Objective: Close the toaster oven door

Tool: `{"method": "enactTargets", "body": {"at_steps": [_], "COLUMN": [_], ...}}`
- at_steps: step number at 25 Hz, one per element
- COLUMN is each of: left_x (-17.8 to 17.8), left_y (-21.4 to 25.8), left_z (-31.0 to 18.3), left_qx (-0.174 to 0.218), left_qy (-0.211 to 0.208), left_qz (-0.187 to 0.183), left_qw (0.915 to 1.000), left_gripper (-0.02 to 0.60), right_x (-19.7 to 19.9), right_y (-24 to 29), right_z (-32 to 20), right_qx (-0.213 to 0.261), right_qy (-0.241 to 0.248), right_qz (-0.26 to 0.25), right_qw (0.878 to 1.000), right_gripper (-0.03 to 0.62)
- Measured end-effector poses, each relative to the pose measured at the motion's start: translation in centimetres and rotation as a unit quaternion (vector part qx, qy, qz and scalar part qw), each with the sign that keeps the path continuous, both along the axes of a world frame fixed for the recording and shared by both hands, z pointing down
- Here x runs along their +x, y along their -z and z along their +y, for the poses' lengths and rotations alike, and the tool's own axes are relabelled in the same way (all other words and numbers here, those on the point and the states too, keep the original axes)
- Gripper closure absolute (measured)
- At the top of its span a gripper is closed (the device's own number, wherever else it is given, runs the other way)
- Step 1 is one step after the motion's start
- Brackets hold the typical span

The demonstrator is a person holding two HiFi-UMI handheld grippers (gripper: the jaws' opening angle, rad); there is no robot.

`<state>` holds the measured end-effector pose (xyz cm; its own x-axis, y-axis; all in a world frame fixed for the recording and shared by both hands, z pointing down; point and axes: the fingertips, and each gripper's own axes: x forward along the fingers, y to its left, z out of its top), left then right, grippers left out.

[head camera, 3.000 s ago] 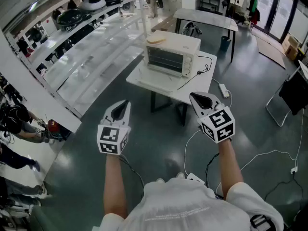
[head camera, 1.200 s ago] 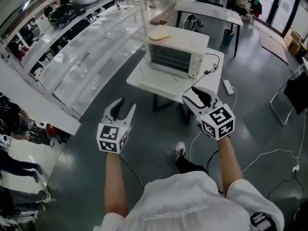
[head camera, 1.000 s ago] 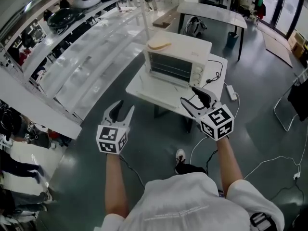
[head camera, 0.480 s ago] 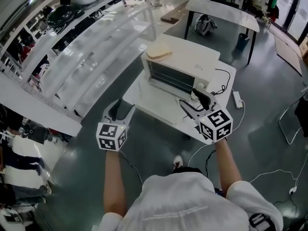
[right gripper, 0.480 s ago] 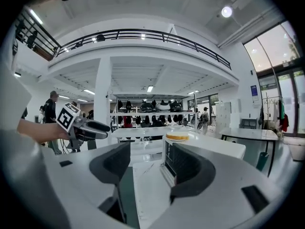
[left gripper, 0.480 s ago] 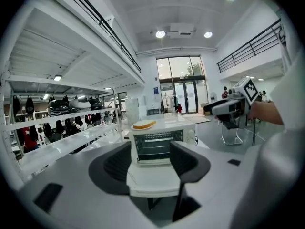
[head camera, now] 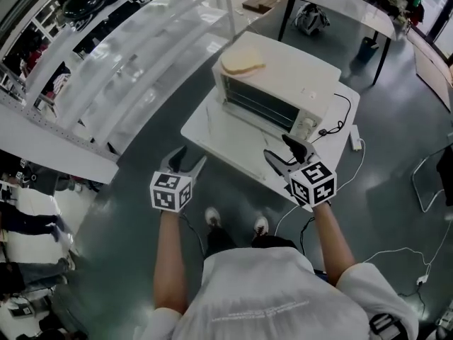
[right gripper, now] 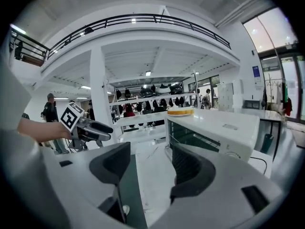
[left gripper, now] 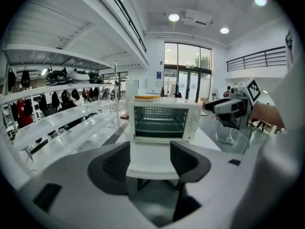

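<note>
**Both claws wide open, near the oven's front**

The white box-shaped toaster oven (head camera: 283,83) stands on a white square table (head camera: 212,137), its racked front towards the person. The left gripper (head camera: 191,156) hangs at the table's near edge. The right gripper (head camera: 277,147) hangs over the table, near the oven's knob end. Both sets of jaws have just been opening and grip nothing.

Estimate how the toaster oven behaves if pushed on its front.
Probably won't tip: the toaster oven is low and wide. It may skid back on the smooth white table. The bread slice lying loose on top could shift.
</note>
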<state>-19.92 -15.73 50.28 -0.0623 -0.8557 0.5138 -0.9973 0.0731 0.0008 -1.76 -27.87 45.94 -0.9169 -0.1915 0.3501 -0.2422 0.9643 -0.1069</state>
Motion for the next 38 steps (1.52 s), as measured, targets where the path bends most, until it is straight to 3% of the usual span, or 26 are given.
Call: {"method": "enactTargets", "body": {"at_steps": [7,15,26,32,38], "left_x": [-4.0,-7.2,-8.6,-8.8,-8.5], "left_y": [-7.8,-15.8,-22.1,-22.6,-22.7], "left_z": [-0.1,-2.1,-5.1,-6.5,-6.9], "left_qx": [-0.081,-0.135,-0.138,-0.119,-0.13], "left_qy": [-0.03,-0.081,-0.131,-0.158,-0.196], "left_qz": [0.03,0.063,0.098,0.106,0.088], "left_qw": [0.9958,0.9855,0.9769,0.9744,0.968], "left_gripper": [0.334,0.334,0.342,0.376,0.445], "right_x": [-3.3,-5.8,-6.7,-7.0,-7.0], "right_y": [-4.3,-8.3,-11.5,-12.1,-11.4], "right_z": [0.8,1.2,2.5,3.1,3.5], "right_qx": [-0.041,-0.075,-0.091,-0.095,-0.09], "right_qy": [-0.026,-0.075,-0.136,-0.171,-0.2], "right_qz": [0.041,0.085,0.114,0.114,0.107], "right_qw": [0.998,0.991,0.98,0.974,0.97], "right_gripper": [0.326,0.326,0.326,0.326,0.326]}}
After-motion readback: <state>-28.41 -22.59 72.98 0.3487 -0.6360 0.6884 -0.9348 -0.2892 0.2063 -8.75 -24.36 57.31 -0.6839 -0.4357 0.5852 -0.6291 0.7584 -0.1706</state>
